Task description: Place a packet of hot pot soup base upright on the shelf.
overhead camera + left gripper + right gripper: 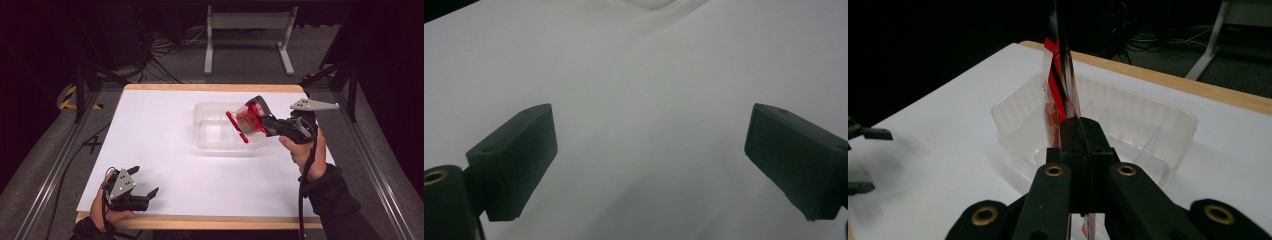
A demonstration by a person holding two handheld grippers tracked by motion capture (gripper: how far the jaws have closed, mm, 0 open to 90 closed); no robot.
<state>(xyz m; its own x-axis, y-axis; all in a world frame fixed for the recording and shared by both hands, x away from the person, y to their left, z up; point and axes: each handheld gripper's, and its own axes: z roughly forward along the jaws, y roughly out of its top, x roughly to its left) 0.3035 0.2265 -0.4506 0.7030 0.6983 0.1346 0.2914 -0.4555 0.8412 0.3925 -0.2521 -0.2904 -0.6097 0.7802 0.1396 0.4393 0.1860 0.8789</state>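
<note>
- One red-and-clear packet (246, 121), flat and seen edge-on in the right gripper view (1060, 75), is pinched between the two jaws of the right gripper (257, 116); it sticks out past the jaw tips, red rim outermost, tilted in the high view.
- Right gripper (1080, 137): jaws pressed together on the packet, with no gap visible between them. The person's right hand (305, 150) grips the handle behind the jaws; a cable trails from it, and a grey three-cornered plate sits on top.
- Clear plastic tray (210, 137), just beyond and beneath the jaw tips: the packet hangs above its open top. In the right gripper view, thin dividers split the ribbed tray (1168, 112) into compartments; which one lies under the packet cannot be told.
- Left gripper (142, 182), well apart from the tray, low at the near edge of the table (150, 130), held by the left hand (107, 212): jaws wide apart with only bare white tabletop between them (649, 145).
- White table surface (948, 135), wooden-edged, on a dark floor.
</note>
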